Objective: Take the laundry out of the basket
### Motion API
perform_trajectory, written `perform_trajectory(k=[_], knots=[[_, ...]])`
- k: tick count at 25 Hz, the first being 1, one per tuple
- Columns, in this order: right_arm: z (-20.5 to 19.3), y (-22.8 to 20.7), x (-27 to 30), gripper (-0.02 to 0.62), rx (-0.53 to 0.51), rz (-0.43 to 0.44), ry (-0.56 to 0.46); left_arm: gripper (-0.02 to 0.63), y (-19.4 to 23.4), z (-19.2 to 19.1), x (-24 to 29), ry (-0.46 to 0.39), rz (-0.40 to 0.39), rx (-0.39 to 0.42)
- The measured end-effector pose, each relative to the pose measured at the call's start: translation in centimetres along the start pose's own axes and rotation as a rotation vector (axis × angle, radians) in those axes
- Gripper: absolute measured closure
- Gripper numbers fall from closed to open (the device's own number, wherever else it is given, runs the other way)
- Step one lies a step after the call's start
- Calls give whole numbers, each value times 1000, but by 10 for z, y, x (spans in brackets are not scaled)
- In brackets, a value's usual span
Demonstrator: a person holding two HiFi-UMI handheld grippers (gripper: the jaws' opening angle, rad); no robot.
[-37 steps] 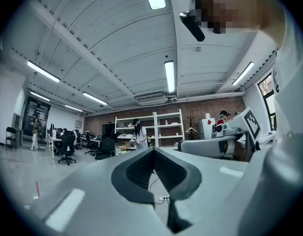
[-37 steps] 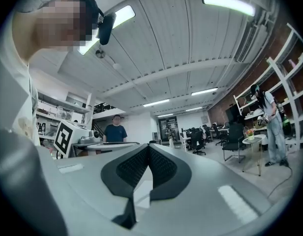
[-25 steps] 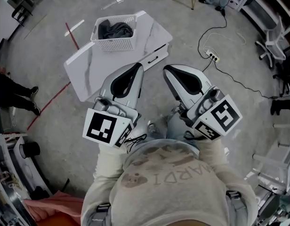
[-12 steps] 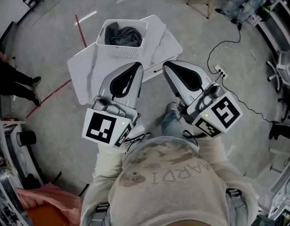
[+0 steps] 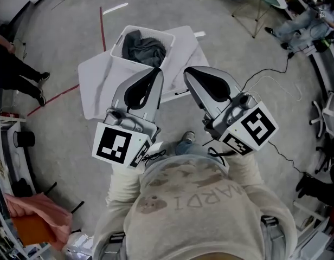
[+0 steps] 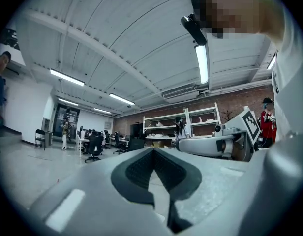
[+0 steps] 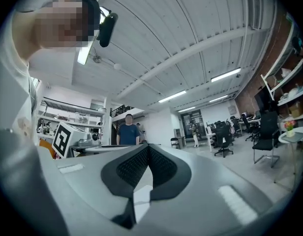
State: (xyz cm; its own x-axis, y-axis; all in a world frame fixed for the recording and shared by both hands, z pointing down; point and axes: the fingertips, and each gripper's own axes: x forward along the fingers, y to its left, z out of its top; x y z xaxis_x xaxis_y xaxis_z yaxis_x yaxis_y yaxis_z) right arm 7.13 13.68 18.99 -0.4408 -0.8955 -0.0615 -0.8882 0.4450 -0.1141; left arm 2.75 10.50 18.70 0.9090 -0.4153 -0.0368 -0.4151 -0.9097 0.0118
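Note:
A white slotted basket (image 5: 117, 43) stands on a low white table (image 5: 99, 85) ahead of me in the head view. Dark grey laundry (image 5: 142, 49) lies bunched inside it. My left gripper (image 5: 155, 72) and right gripper (image 5: 187, 71) are held side by side near my chest, well short of the basket and above the table's near edge. In the left gripper view the left gripper (image 6: 152, 149) is shut with nothing in it. The right gripper (image 7: 147, 146) is likewise shut and empty in its own view. Both gripper views look over the room, not at the basket.
A red line (image 5: 102, 21) runs across the grey floor past the table. A black cable (image 5: 267, 73) trails at the right. A person's legs (image 5: 18, 72) stand at the left, and pink cloth (image 5: 42, 213) lies at the lower left. Chairs and shelves ring the room.
The table and basket have drawn nearer and sit more directly ahead of the grippers. Both grippers stay shut and in the same pose at my chest.

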Motion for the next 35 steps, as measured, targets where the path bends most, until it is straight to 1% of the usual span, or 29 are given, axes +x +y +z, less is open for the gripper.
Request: perform_trajectory(k=[4, 10, 16, 21, 27, 31, 35], knots=[[1, -26, 5, 568, 9, 38, 2, 606, 5, -2, 21, 3, 42, 6], [-9, -48, 20, 568, 36, 75, 15, 606, 21, -11, 38, 26, 90, -1], [-19, -72, 49, 568, 38, 84, 34, 606, 56, -25, 57, 41, 119, -6], [-20, -106, 78, 568, 36, 88, 45, 606, 89, -27, 89, 28, 130, -12], [-18, -143, 128, 568, 32, 118, 56, 606, 139, -25, 125, 22, 157, -7], [-18, -165, 180, 568, 36, 147, 63, 606, 189, -24, 145, 23, 182, -8], [-22, -177, 238, 568, 35, 170, 79, 606, 245, -26, 151, 28, 208, -12]])
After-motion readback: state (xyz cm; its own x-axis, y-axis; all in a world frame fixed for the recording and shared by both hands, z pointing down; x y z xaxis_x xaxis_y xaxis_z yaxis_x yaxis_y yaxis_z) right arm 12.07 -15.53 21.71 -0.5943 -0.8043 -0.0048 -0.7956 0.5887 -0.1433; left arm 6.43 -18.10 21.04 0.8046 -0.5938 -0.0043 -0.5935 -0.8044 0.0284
